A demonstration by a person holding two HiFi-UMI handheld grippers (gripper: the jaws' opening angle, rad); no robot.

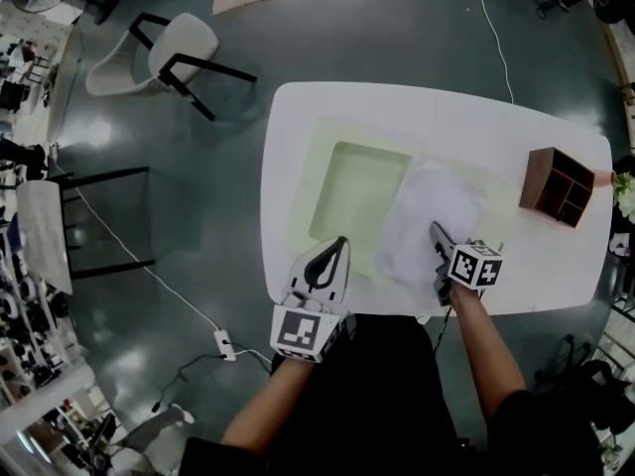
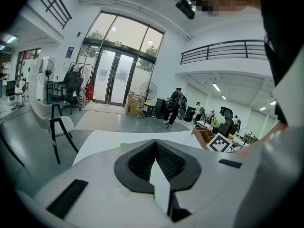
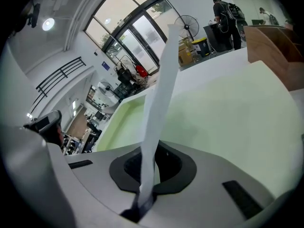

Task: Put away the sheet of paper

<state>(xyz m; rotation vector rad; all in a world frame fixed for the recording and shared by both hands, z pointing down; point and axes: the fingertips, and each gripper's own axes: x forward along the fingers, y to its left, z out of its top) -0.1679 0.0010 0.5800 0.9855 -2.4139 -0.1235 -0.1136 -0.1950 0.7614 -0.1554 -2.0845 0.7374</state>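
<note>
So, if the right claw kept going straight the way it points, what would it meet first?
Probably the green mat: the right claw, shut on the sheet of paper, tilts down at it. Depth is unclear, so the held sheet may crumple against it first.

This is a large open robotics lab or shared office hall. Tall glass double doors (image 2: pixel 116 77) and a railed mezzanine (image 2: pixel 223 51) frame a polished dark floor (image 1: pixel 198 216). Pedestal fans (image 2: pixel 150 90), office chairs (image 2: pixel 73 87), stacked cardboard boxes (image 2: pixel 133 103) and equipment-laden benches (image 1: pixel 25 335) stand around it. People (image 2: pixel 176 103) work at desks, and a power strip (image 1: pixel 225 344) with cables lies loose beside the white table (image 1: pixel 298 117).
</note>
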